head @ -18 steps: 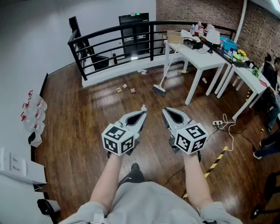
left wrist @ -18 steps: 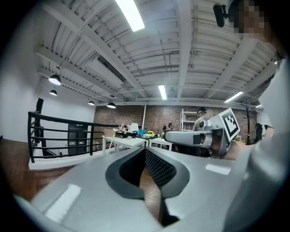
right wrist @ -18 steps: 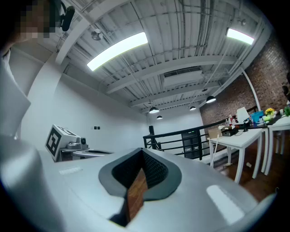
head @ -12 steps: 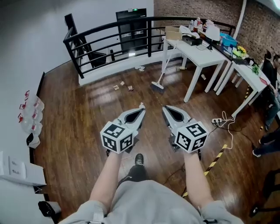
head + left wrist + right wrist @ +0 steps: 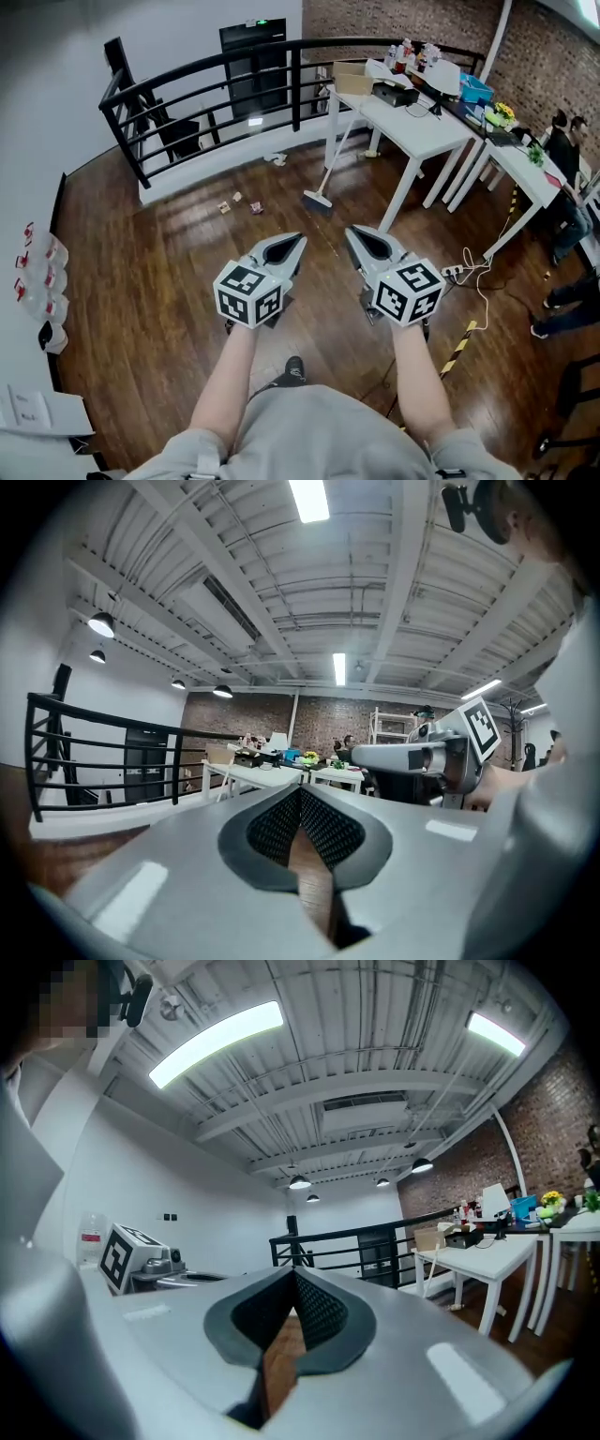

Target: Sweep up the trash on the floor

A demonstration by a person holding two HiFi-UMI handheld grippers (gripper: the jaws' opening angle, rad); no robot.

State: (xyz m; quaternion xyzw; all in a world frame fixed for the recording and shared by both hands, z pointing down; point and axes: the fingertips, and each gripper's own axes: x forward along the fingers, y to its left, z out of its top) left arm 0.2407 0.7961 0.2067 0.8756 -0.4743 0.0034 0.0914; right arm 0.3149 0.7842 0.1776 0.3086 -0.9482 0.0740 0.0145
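**Trash (image 5: 255,208) lies unswept on the floor (image 5: 141,272)**

The small pieces lie just before the black railing (image 5: 187,89). The broom (image 5: 317,195) leans at the left edge of the white counter (image 5: 422,141), near the trash. The left tongs (image 5: 299,239) and the right tongs (image 5: 350,232) are each pressed together, pinching nothing, side by side above the floor.

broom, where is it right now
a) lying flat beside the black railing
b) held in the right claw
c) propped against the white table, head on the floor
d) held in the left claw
C: the broom stands with its head on the wood floor and its handle slanting up to the corner of the white table, far from the left claw and right claw, both shut on nothing.
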